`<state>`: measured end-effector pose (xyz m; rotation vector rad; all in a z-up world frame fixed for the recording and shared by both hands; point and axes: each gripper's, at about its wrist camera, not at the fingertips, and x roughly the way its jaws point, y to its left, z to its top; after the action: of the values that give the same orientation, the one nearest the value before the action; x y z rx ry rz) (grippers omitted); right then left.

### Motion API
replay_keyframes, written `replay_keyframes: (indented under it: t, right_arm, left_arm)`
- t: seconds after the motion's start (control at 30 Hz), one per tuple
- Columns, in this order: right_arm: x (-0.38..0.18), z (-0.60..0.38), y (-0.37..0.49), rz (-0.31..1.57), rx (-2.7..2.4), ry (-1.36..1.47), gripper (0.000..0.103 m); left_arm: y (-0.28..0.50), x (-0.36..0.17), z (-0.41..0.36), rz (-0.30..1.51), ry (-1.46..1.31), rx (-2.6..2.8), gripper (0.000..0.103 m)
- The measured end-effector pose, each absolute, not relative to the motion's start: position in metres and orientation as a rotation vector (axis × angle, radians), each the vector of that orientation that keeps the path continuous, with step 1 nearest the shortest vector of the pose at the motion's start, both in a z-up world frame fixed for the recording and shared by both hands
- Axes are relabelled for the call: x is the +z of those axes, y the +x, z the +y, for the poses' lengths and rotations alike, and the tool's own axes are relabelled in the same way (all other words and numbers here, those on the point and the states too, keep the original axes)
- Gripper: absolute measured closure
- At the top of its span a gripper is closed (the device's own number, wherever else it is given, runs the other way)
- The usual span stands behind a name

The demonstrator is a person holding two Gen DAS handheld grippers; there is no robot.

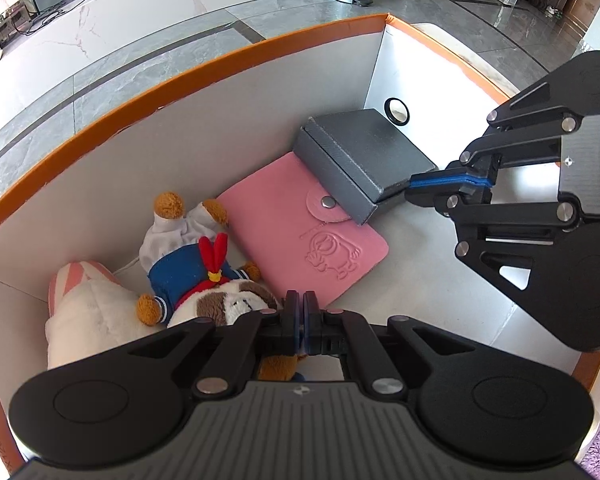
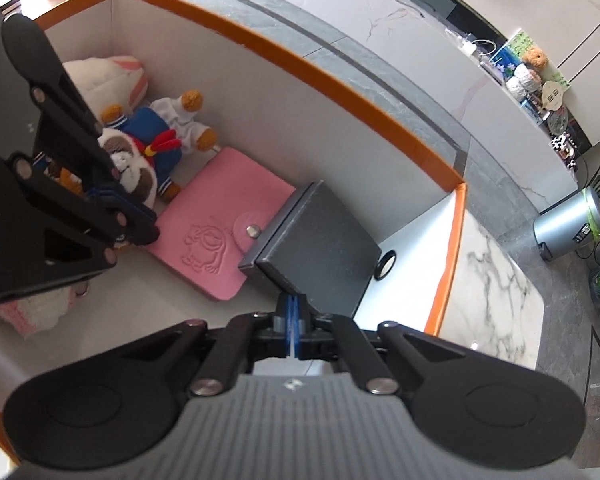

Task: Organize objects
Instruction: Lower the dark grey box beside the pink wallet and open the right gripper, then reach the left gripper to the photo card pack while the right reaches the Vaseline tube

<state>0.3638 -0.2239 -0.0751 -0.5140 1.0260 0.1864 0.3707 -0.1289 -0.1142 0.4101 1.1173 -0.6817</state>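
Two views, we go left wrist first.

Left wrist, box: we see an orange-rimmed box [image 1: 204, 62] with pale walls, all task items lying inside it.
Left wrist, left gripper [image 1: 303, 300]: fingers pressed together, nothing between them that we can see; tips sit just above the head of the dog plush [image 1: 204, 280].
Left wrist, plush pair: dog plush in blue sailor top lies on its back; white plush with pink striped ears [image 1: 88, 312] touches it on the left, in the box corner.
Left wrist, pink wallet [image 1: 284, 232]: flat on the box floor, snap flap on top, embossed cartoon figure; just right of the dog plush.
Left wrist, grey case [image 1: 356, 156]: tilted, its lower edge resting on the wallet's far end.
Left wrist, right gripper [image 1: 416, 184]: comes in from the right, blue pads closed together, tips touching the near corner of the grey case; we cannot tell if any of it is pinched.
Left wrist, grommet hole [image 1: 397, 111]: in the end wall behind the case.

Right wrist, right gripper [image 2: 293, 300]: fingers closed together, tips against the grey case [image 2: 320, 236] edge.
Right wrist, left gripper [image 2: 140, 216]: at left, closed, over the dog plush [image 2: 140, 152], beside the pink wallet [image 2: 224, 220].
Right wrist, surroundings: marble floor [image 2: 500, 292] outside the box [image 2: 340, 76], metal bin [image 2: 572, 224] at right.
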Motion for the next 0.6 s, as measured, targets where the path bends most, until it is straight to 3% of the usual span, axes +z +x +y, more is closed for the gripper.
replay_keyframes:
  t: [0.17,0.27,0.6]
  right_arm:
    - [-0.067,-0.225,0.358,1.029,0.202,-0.463,0.101]
    - [-0.051,-0.226,0.340,0.993,0.227,-0.439,0.101]
    - [0.004,-0.233,0.235,0.785,0.239,-0.263,0.100]
  left_arm:
    - [0.366,-0.104,-0.122,1.061,0.385,-0.688,0.094]
    - [0.354,-0.085,-0.114,1.003,0.349,-0.676,0.083]
    - [0.258,-0.020,-0.074,0.832,0.153,-0.698,0.069]
